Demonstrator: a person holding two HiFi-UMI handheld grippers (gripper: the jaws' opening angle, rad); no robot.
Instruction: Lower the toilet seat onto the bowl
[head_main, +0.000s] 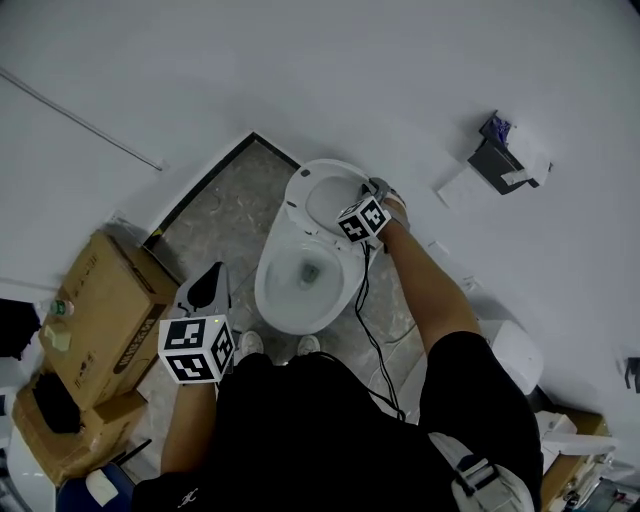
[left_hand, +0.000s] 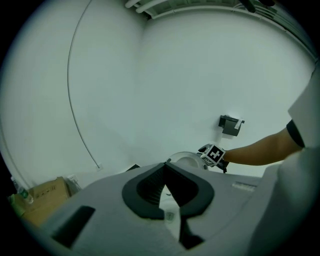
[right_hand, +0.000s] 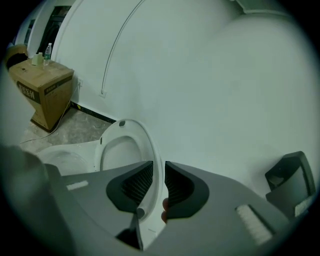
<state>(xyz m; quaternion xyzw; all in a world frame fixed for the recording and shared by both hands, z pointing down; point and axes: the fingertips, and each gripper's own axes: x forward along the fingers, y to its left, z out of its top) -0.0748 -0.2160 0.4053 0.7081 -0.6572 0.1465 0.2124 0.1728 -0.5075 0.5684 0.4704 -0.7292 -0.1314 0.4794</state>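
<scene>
A white toilet stands by the wall with its seat (head_main: 300, 190) raised upright above the bowl (head_main: 268, 290). My right gripper (head_main: 378, 186) reaches to the seat's upper right edge. In the right gripper view the seat's rim (right_hand: 145, 145) runs between the two dark pads, and the gripper (right_hand: 159, 175) stands open around it with a thin gap showing. The bowl (right_hand: 60, 157) lies lower left there. My left gripper (head_main: 208, 285) hangs left of the bowl, away from the toilet, with its tips together (left_hand: 166, 167) and nothing in them. Its view shows the seat (left_hand: 185, 161) and the right gripper (left_hand: 205, 149) in the distance.
Cardboard boxes (head_main: 110, 320) are stacked at the left, close to my left gripper. A dark paper holder (head_main: 500, 160) is fixed to the wall at the right. A black cable (head_main: 370, 320) trails from the right gripper. My shoes (head_main: 250, 345) stand at the bowl's front.
</scene>
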